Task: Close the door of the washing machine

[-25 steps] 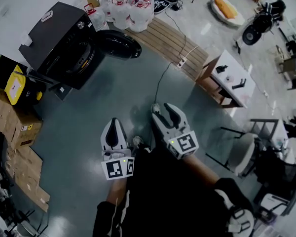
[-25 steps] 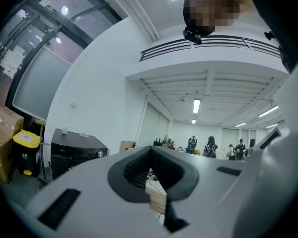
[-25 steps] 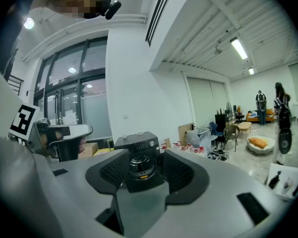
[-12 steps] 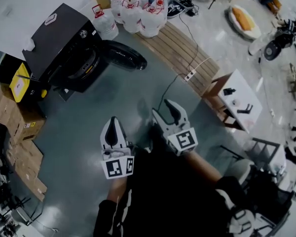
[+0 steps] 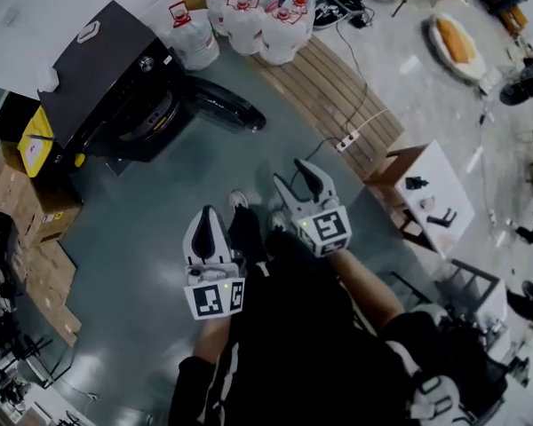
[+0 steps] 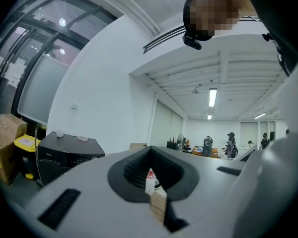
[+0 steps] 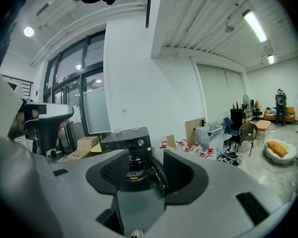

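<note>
Gaping washing machine (image 5: 107, 69), door (image 5: 224, 105) swung open.

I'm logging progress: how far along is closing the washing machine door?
Nothing looks done: the door of the washing machine hangs wide open. In hand: nothing; the left hand-held gripper is shut and empty, the right hand-held gripper open, both held well short of the machine. Left: approach, push the door shut.

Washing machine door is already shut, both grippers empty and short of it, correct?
No. The door stands open, swung out from the washing machine; the head view shows it. The left gripper and right gripper are empty and short of it.
</note>
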